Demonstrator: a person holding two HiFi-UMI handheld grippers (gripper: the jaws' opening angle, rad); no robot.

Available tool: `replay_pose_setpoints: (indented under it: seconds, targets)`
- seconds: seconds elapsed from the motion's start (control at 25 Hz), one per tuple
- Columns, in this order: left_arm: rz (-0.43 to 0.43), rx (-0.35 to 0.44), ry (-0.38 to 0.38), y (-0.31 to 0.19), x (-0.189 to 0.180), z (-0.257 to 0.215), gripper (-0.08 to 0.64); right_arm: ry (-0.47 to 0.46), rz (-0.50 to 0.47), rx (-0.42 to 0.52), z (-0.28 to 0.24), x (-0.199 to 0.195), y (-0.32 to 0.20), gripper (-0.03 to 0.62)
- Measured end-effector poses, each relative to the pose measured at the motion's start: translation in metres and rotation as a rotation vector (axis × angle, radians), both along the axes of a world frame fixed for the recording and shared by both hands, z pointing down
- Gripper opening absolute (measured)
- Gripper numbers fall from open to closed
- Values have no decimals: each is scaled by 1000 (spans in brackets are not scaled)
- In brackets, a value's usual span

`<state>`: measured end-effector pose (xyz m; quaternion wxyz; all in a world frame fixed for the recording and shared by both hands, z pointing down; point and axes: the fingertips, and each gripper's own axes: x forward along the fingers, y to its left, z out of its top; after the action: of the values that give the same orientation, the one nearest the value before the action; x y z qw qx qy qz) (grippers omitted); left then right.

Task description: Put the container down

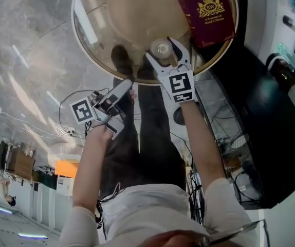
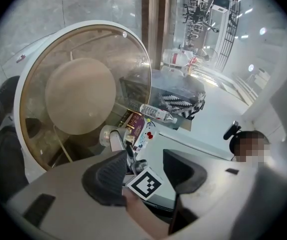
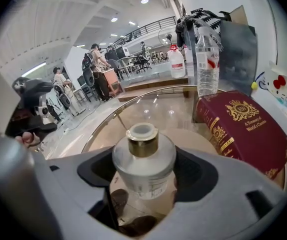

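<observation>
The container (image 3: pixel 143 164) is a small frosted glass bottle with a gold collar and an open white neck. It stands upright between the jaws of my right gripper (image 3: pixel 143 176), whose pads press on both its sides. In the head view the right gripper (image 1: pixel 165 54) holds the container (image 1: pixel 163 48) over the near edge of the round glass table (image 1: pixel 88 40). Whether its base touches the glass cannot be told. My left gripper (image 1: pixel 123 105) hangs off the table to the left, near the person's legs. The left gripper (image 2: pixel 146 166) is open, with nothing between its jaws.
A burgundy book (image 1: pixel 206 14) lies on the glass just right of the container. A clear water bottle (image 3: pixel 207 64) stands behind the book. A white counter (image 1: pixel 291 40) and a dark unit (image 1: pixel 260 112) lie to the right. People stand far back in the hall.
</observation>
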<state>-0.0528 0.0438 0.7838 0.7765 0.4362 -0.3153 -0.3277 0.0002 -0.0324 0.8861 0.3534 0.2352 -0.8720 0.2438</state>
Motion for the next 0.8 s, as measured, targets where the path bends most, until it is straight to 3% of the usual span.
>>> replay_pose_setpoints:
  seconds: [0.32,0.8]
  targets:
    - [17,-3,-1,3,-2,8,221,-5,19,35,2,-1,0,336]
    - [41,-4,1,13,4,14,221,59,-38,117,6,7,17,336]
